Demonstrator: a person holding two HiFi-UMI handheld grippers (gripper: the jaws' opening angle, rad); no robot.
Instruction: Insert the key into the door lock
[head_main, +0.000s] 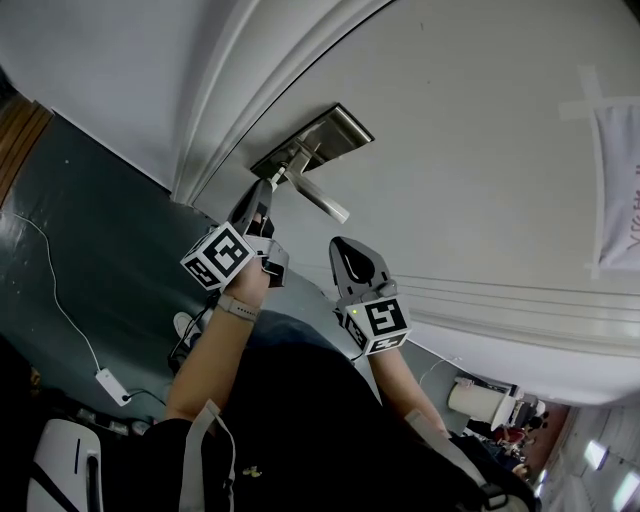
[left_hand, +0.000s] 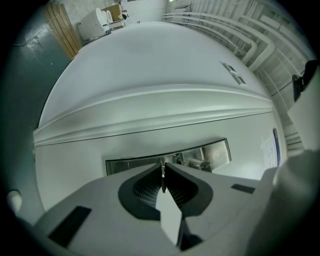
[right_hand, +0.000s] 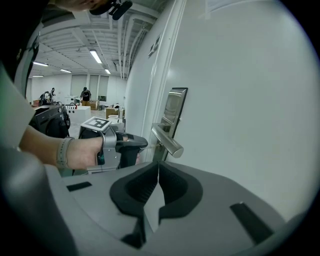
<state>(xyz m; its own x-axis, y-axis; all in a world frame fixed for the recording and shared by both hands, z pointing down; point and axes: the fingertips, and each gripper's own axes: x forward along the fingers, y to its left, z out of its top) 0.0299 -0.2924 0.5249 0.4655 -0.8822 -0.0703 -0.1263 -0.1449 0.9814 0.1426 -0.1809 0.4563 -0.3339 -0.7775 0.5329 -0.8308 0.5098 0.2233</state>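
The key is held between the closed jaws of the left gripper, pointed at the metal lock plate of the white door.

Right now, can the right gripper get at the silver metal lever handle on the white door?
Probably yes: right gripper is close to the silver lever handle with nothing between; left gripper, holding the metal key, is beside it.
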